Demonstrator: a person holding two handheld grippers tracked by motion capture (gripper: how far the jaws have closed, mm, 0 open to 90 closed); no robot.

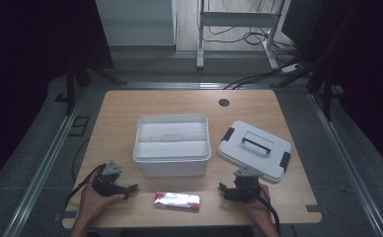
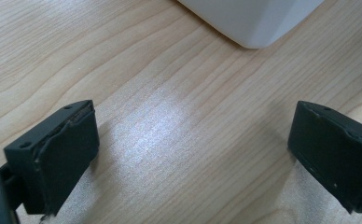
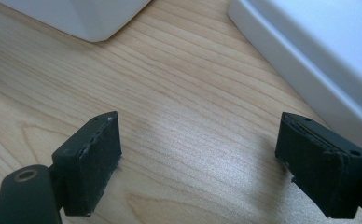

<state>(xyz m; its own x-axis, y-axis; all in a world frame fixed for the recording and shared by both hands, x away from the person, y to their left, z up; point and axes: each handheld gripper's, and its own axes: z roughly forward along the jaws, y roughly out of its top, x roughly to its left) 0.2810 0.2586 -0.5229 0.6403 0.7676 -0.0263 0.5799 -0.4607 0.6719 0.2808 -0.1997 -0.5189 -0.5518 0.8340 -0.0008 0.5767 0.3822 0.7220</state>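
Red-and-white packet (image 1: 176, 201) flat on table (image 1: 189, 101) near front edge, long axis left-right, just in front of open white box (image 1: 172, 144). Lies between left gripper (image 1: 130, 188) and right gripper (image 1: 222, 187), touching neither. Both jaw pairs spread wide, empty. Lid (image 1: 254, 150) right of box.

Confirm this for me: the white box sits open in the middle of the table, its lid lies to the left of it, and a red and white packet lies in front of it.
One detail is wrong: the lid lies to the right of the white box, near the right gripper, as the high view shows. The rest holds: the box is open in the middle of the table, and the red and white packet lies in front of it.
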